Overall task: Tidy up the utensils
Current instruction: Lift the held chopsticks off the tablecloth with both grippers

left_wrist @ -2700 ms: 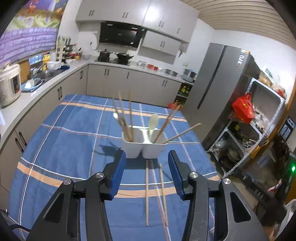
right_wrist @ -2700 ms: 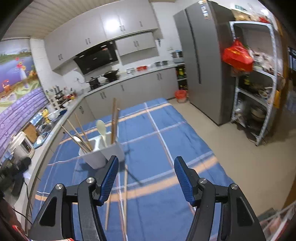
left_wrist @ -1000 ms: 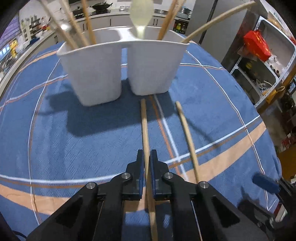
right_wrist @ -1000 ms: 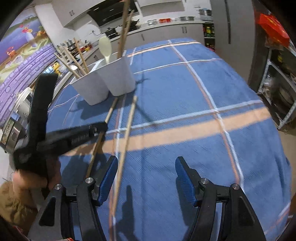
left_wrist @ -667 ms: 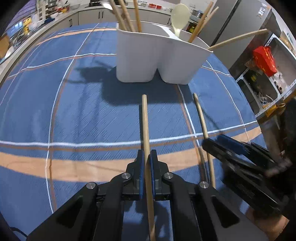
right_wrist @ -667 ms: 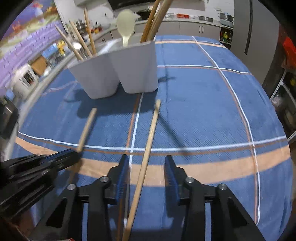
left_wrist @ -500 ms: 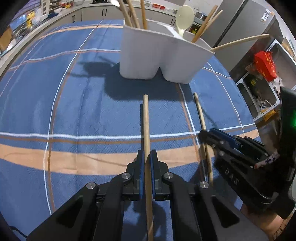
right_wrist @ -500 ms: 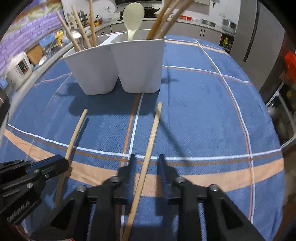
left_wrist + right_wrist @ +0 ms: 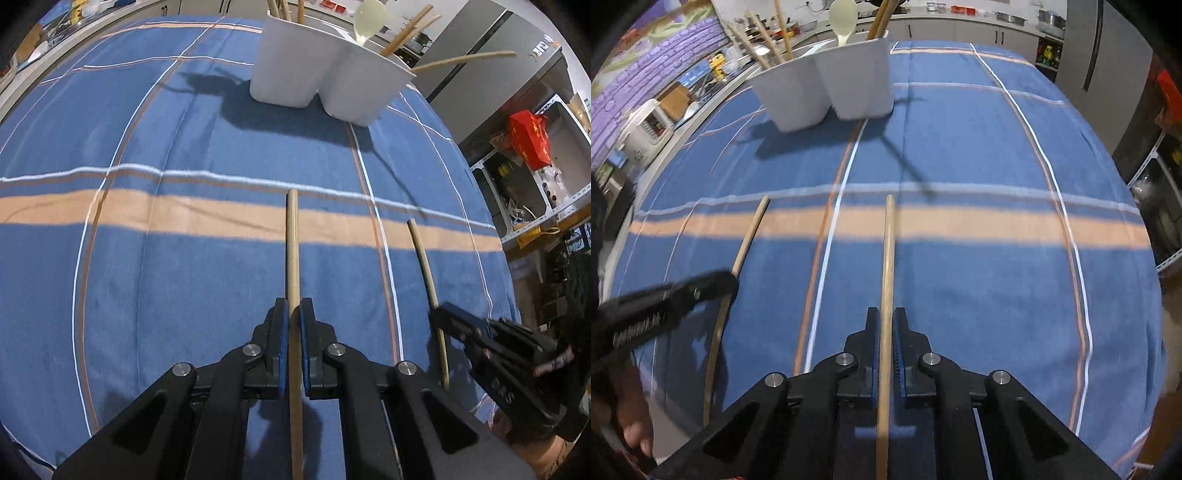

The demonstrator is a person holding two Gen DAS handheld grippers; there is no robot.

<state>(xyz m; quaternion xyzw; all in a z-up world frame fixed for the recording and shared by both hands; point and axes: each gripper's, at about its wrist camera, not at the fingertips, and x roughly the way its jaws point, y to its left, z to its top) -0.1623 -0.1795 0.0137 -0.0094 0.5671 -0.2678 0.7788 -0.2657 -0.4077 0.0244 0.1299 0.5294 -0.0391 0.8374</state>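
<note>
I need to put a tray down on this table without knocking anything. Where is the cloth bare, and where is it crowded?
Bare: the wide stretch of blue tablecloth left of the left gripper, and the stretch right of the right gripper. Crowded: the far end, where the white utensil holder stands, and the middle, where both grippers hold chopsticks side by side.

You're looking at a blue tablecloth point(image 9: 147, 258) crossed by orange bands and thin white lines, a white holder point(image 9: 325, 85), pale tan wooden chopsticks point(image 9: 293, 258), a cream spoon point(image 9: 369, 20), and black grippers with blue pads point(image 9: 282, 339).
</note>
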